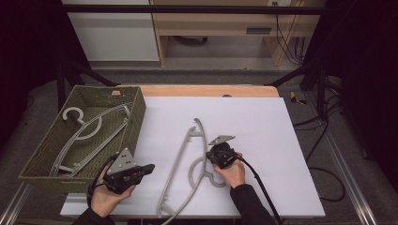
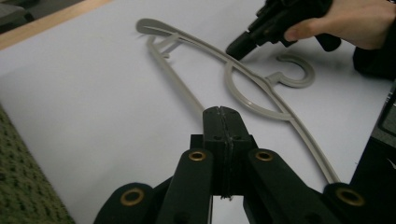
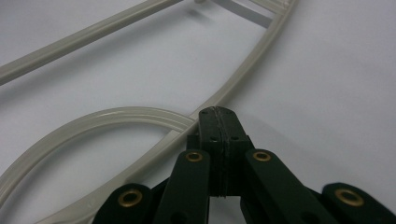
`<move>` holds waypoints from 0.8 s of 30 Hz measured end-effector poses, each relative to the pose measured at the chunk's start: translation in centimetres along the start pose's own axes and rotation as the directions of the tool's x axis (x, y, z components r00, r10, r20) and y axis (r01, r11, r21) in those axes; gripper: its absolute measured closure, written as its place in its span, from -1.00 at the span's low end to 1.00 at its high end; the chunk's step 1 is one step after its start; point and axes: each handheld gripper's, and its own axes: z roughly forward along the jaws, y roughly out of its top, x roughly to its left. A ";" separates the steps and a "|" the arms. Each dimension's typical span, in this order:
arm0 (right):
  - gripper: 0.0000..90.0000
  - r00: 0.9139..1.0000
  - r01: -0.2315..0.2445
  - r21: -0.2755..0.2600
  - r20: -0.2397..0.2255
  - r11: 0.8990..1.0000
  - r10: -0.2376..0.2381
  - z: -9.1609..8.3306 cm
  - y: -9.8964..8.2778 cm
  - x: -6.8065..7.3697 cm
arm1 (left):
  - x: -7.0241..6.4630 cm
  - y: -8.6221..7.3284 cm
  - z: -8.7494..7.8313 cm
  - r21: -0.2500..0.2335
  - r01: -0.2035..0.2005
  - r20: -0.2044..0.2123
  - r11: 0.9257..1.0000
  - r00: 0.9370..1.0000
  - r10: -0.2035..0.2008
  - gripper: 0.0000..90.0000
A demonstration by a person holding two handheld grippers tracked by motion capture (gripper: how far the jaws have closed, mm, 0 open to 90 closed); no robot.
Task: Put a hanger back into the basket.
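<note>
Lying flat on the white worktop [image 1: 263,140], a grey plastic hanger [image 1: 187,164] sits roughly centre, its hook [image 1: 217,180] curled toward the person's side and its long arms running away toward the far edge and down to the near edge.

Right hand-held gripper [image 1: 210,154]: jaws pressed together, nothing between them (the right gripper view shows the two black pads meeting in a single seam). Tip is down at the hanger, just beside the spot where the round neck loop [image 3: 93,123] joins the arm; whether it actually touches the plastic cannot be told. The right hand [image 1: 231,172] wraps the body from the near side, cable trailing off toward the person.

Left hand-held gripper [image 1: 151,168]: jaws also together, empty. It is held above the near left part of the worktop, pointing right toward the hanger but well apart from it. The left gripper view looks across the sheet at the hanger [image 2: 243,88] and the other gripper's tip [image 2: 236,48] resting near the loop.

Woven olive basket [image 1: 133,110] stands at the left edge of the worktop, partly overhanging. Inside it lies a second grey hanger [image 1: 89,133], hook toward the far left corner.
</note>
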 end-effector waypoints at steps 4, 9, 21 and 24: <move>0.99 1.000 -0.006 -0.010 0.002 1.000 0.006 0.0 0.1 -0.2 | -1.6 -0.3 1.8 0.062 -0.046 0.058 0.997 0.997 0.042 1.00; 0.60 1.000 -0.026 -0.121 -0.019 0.992 0.024 -3.5 -0.6 -0.6 | -3.8 -0.6 4.3 0.128 -0.120 0.129 0.985 0.986 0.103 1.00; -0.35 0.995 -0.047 -0.379 -0.098 0.924 0.010 -11.9 -4.8 -2.1 | -7.5 -1.8 9.3 0.272 -0.254 0.224 0.928 0.955 0.196 1.00; -0.39 0.995 -0.060 -0.380 -0.094 0.923 0.026 -12.6 -5.9 -2.5 | -7.6 -1.4 9.6 0.266 -0.240 0.232 0.934 0.956 0.180 1.00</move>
